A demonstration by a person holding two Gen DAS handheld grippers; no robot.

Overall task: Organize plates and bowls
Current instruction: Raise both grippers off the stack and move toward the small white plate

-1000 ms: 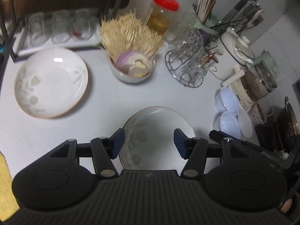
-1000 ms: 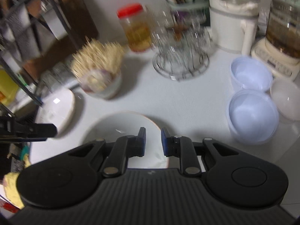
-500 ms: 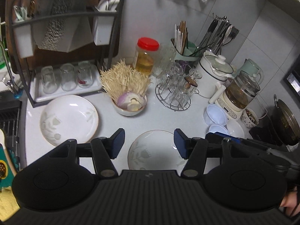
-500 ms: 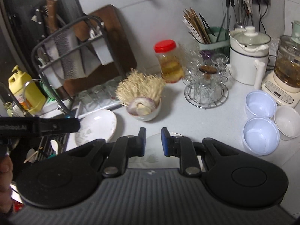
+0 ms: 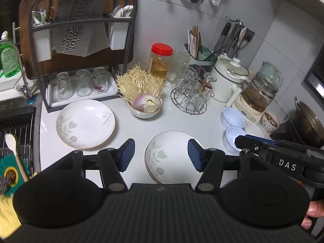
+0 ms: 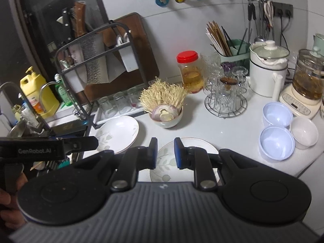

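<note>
Two white floral plates lie on the white counter. The near plate (image 5: pixel 169 156) (image 6: pixel 168 164) lies just beyond both grippers. The far plate (image 5: pixel 85 123) (image 6: pixel 119 131) lies to the left by the dish rack. Two pale blue bowls (image 6: pixel 276 141) and a white bowl (image 6: pixel 303 131) stand at the right. A bowl of onion and enoki mushrooms (image 5: pixel 144 105) (image 6: pixel 166 115) stands mid-counter. My left gripper (image 5: pixel 161 155) is open and empty, high above the near plate. My right gripper (image 6: pixel 165 151) has its jaws a narrow gap apart and holds nothing.
A black dish rack (image 5: pixel 79 46) with upturned glasses stands at the back left, the sink (image 5: pixel 16 125) left of it. A red-lidded jar (image 5: pixel 160 60), a wire glass holder (image 5: pixel 190 97), a utensil holder, a white pot and a glass kettle (image 5: pixel 257 99) crowd the back right.
Both grippers have risen and pulled back from the counter, so both views take in far more of it. The near plate stays on the counter. Neither gripper's opening has changed.
</note>
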